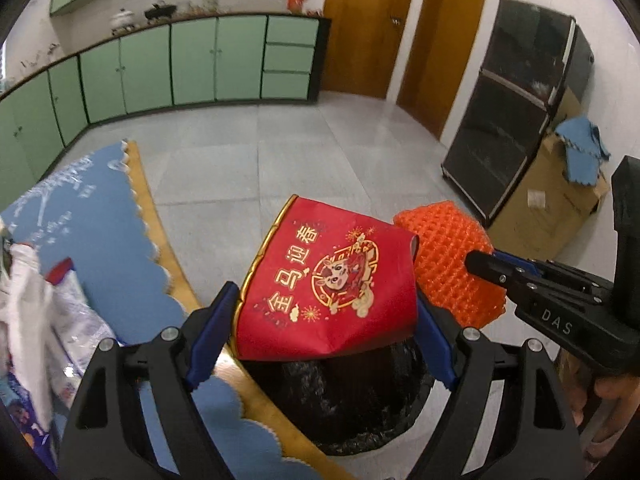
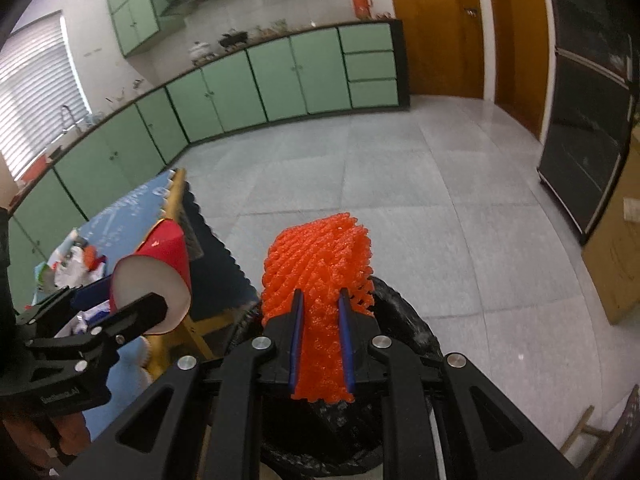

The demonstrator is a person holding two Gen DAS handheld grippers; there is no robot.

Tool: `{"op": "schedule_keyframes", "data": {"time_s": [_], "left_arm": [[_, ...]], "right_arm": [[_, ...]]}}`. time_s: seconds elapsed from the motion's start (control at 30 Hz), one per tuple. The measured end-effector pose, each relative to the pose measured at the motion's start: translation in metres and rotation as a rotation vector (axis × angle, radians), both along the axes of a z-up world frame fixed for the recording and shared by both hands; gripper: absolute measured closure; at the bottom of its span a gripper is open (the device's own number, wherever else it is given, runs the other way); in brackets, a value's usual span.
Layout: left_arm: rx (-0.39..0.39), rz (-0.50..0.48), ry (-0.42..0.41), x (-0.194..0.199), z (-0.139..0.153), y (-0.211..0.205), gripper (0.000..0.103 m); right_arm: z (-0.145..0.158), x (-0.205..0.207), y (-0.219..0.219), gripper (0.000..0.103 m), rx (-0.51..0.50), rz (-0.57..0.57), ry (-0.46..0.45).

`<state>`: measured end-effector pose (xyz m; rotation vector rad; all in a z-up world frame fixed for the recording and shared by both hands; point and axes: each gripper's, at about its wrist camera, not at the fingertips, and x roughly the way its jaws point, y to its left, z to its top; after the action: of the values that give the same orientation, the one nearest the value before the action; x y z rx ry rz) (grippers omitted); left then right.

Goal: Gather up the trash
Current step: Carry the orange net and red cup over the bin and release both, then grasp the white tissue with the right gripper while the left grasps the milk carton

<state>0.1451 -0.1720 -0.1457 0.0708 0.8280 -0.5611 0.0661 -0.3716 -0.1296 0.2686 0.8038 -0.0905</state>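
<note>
My left gripper [image 1: 324,316] is shut on a red paper cup [image 1: 332,276] with gold Chinese print, held on its side above a bin lined with a black bag [image 1: 348,404]. The cup also shows in the right wrist view [image 2: 156,268], its white inside facing the camera. My right gripper [image 2: 322,320] is shut on an orange foam fruit net [image 2: 320,256], held over the same black-lined bin [image 2: 404,320]. In the left wrist view the net [image 1: 444,256] and right gripper [image 1: 480,266] are just right of the cup.
A table with a blue scalloped mat [image 1: 80,204] lies left of the bin, with plastic wrappers and bags [image 1: 60,312] on it. Green cabinets [image 1: 192,60], wooden doors [image 1: 364,24], a dark cabinet [image 1: 516,100] and a cardboard box [image 1: 552,196] ring the grey tiled floor.
</note>
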Motion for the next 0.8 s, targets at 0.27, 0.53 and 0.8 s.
{"op": "schedule_keyframes", "data": {"time_s": [0.27,0.53,0.8], "left_arm": [[-0.016,0.002,0.028,-0.001,-0.004,0.007,0.016],[-0.018,0.111,-0.046,-0.014,0.025,0.050,0.015],[0.078,0.416,-0.201,-0.040,0.056,0.137,0.014]], "right_arm": [[-0.008,0.003,-0.012,0.067,0.004,-0.028,0.026],[0.018,0.001,0.004,0.033,-0.001,-0.008,-0.046],[0.054,0.008,0.066,0.018,-0.007,0.117,-0.161]]}}
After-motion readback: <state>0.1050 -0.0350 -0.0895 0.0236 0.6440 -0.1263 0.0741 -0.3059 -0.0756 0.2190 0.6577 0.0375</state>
